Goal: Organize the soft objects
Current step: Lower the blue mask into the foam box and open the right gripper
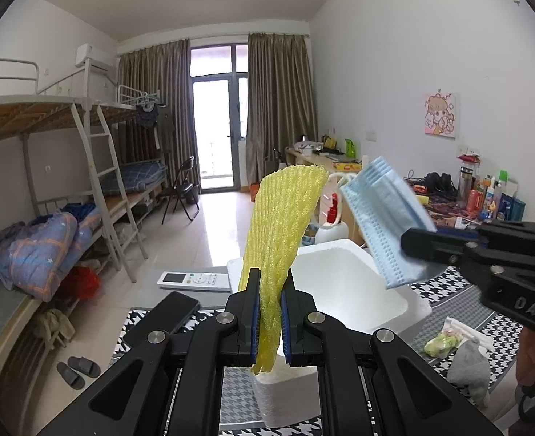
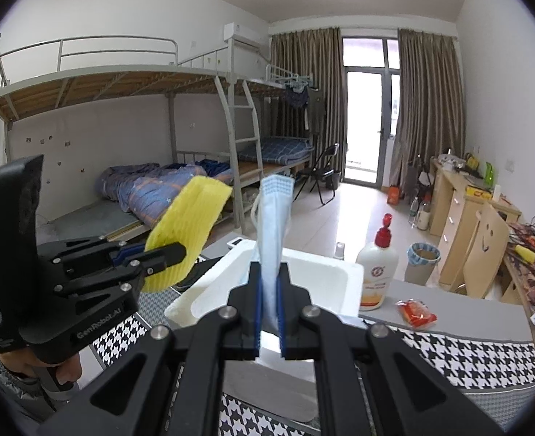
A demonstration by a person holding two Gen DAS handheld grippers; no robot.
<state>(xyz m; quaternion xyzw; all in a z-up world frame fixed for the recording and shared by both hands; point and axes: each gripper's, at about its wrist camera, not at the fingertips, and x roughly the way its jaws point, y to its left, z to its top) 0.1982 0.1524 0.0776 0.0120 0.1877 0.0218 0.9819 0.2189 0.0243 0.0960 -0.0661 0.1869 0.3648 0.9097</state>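
My left gripper (image 1: 269,283) is shut on a yellow foam net sleeve (image 1: 282,214), held upright above the near left rim of a white foam box (image 1: 394,303). My right gripper (image 2: 269,276) is shut on a folded light-blue face mask (image 2: 273,229), held above the same box (image 2: 340,272). In the left wrist view the right gripper (image 1: 418,245) comes in from the right with the mask (image 1: 385,214) over the box. In the right wrist view the left gripper (image 2: 165,254) sits to the left with the yellow sleeve (image 2: 187,225). The box interior looks empty.
The box stands on a houndstooth cloth (image 2: 467,356). A grey sock (image 1: 471,370), a green-yellow wad (image 1: 440,343), a remote (image 1: 194,279) and a phone (image 1: 165,321) lie on it. A lotion bottle (image 2: 378,265) and red packet (image 2: 414,312) stand beyond the box.
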